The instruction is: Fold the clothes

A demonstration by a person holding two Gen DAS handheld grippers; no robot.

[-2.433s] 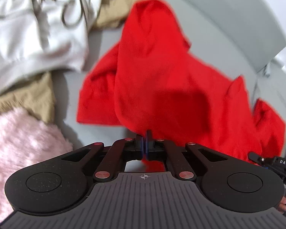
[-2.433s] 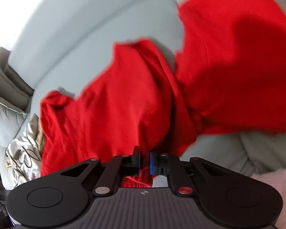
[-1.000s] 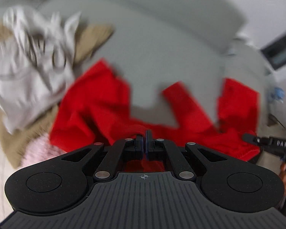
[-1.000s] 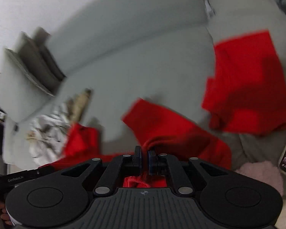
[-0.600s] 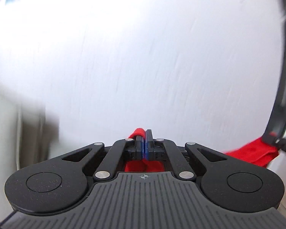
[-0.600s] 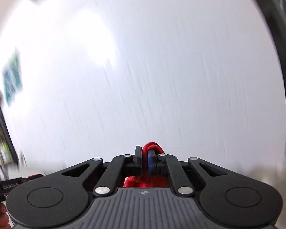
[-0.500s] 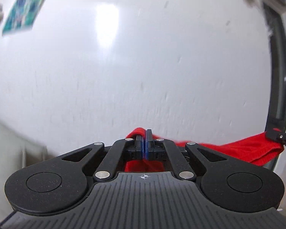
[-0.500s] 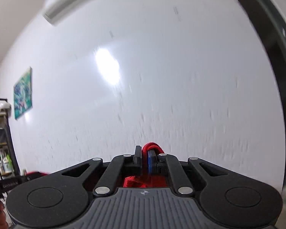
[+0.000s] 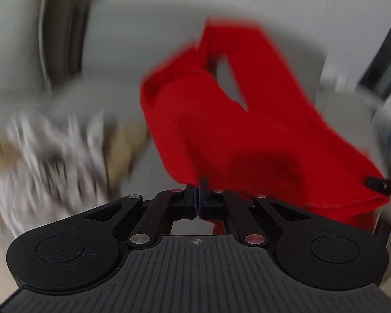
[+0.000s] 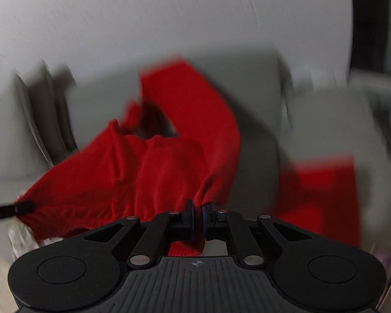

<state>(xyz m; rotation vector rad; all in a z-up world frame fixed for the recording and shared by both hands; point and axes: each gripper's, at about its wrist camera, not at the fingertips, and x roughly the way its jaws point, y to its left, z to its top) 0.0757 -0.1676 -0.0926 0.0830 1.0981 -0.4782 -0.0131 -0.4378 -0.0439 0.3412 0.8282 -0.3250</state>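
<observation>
A red garment is spread in the air over the grey sofa, blurred by motion. My left gripper is shut on one edge of it, and my right gripper is shut on another edge of the red garment. The cloth stretches between the two, with one long part thrown forward toward the sofa back. In the left wrist view the right gripper's tip shows at the cloth's far right corner. In the right wrist view the left gripper's tip shows at the far left corner.
A pile of white and tan clothes lies on the sofa seat to the left. Another red piece lies on the sofa to the right. Grey cushions lean at the sofa's left end. A white wall rises behind.
Both grippers have swung down from facing the wall to facing the sofa, still holding the red garment. The cloth has flung forward over the seat.
</observation>
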